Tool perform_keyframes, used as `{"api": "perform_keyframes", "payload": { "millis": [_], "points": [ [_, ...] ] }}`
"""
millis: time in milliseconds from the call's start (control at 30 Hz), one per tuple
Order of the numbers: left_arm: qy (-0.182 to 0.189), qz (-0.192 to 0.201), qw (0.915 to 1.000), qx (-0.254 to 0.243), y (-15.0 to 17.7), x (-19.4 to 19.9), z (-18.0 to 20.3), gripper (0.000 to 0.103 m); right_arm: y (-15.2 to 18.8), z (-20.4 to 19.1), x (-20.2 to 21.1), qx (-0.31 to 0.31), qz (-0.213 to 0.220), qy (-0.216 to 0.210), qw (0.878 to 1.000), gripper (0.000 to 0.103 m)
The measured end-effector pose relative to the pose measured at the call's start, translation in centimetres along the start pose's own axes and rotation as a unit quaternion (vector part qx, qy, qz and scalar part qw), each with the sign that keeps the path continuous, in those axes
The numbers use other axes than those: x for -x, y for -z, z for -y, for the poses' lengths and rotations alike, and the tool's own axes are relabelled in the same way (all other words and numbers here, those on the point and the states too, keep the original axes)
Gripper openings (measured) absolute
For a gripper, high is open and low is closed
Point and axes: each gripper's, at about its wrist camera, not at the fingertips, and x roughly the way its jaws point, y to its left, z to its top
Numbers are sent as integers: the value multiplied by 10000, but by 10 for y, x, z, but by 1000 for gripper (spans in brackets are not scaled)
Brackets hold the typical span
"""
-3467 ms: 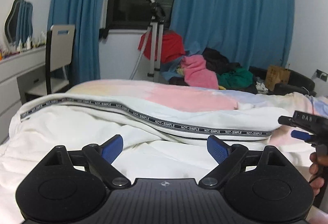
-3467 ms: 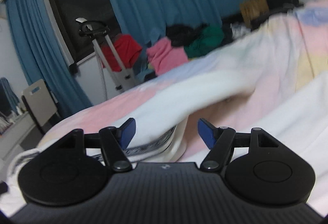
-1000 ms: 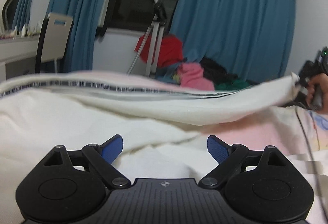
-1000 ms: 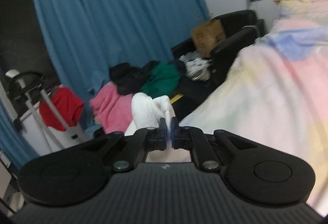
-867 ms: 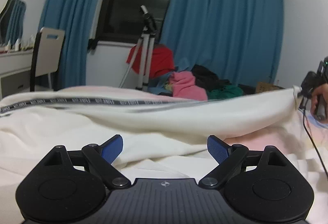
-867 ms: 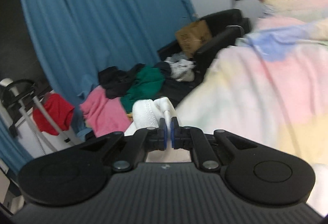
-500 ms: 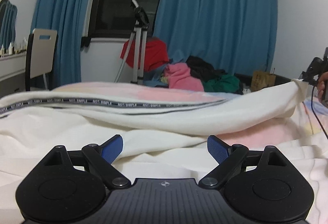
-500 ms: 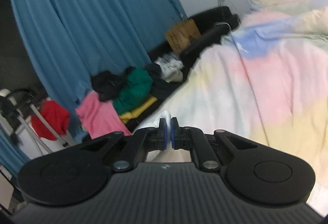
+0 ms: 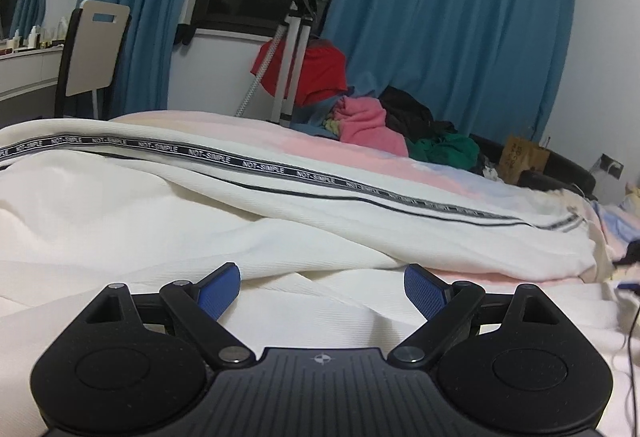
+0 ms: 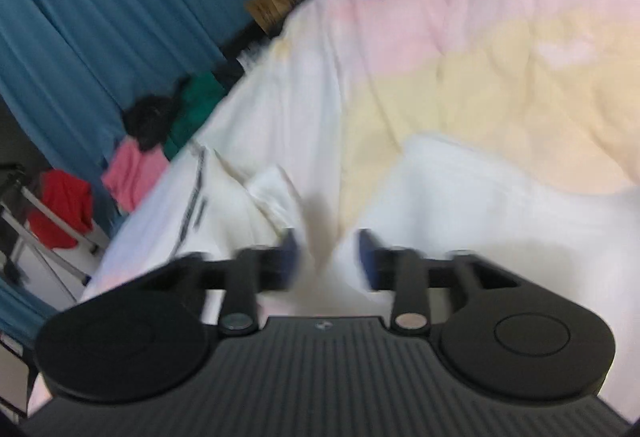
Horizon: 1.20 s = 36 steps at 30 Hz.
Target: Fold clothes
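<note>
A: Since it lies draped along the bed, the white garment (image 9: 328, 221) looks soft and limp to me. It has a black printed stripe (image 9: 224, 157) running its length, and it rests on the pastel duvet (image 10: 500, 77), bunched in loose folds.

B: Agreed. I'd judge it light, with a ribbed knit that should not slip much between the pads. It will sag wherever it isn't carried, so a hold at one point drags the rest.

A: Where would you take it, then?

B: At the hemmed end nearest the right gripper (image 10: 326, 257), where the cloth is doubled and firmer. The right wrist view is blurred, so I can't swear which edge that is. For the other hold, the stripe makes a good straight guide.

A: And the grippers?

B: The right one's jaws have just been opening; they stand partly apart, with cloth below them but nothing pinched. The left gripper (image 9: 322, 287) hangs low over the near folds, jaws spread wide, holding nothing.

A: Beyond the bed I see blue curtains (image 9: 448, 37), a tripod (image 9: 294, 49) and a heap of coloured clothes (image 9: 384, 125).
</note>
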Motion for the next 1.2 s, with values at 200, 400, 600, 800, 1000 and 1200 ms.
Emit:
{"api": "perform_keyframes", "payload": {
  "millis": [200, 400, 600, 800, 1000, 1200],
  "points": [
    [64, -44, 9991, -408, 3, 0, 13, 91, 34, -28, 74, -28, -318, -80, 9995, 71],
    [200, -26, 9913, -1298, 13, 10, 37, 91, 86, -47, 102, 73, -799, -134, 9967, 71],
    [544, 174, 9688, -2413, -3, -17, 88, 91, 85, -52, 96, 432, -311, 44, 9986, 70],
    [1280, 161, 9399, -3162, -41, -111, 171, 90, 73, -31, 75, 322, 74, 343, 9989, 70],
    [1711, -497, 9204, -3480, -56, -221, 247, 78, 70, -23, 48, 256, 263, 454, 9983, 70],
    [1902, -1038, 9084, -3575, -42, -284, 275, 38, 72, -20, 27, 339, 250, 455, 9981, 70]
  ]
}}
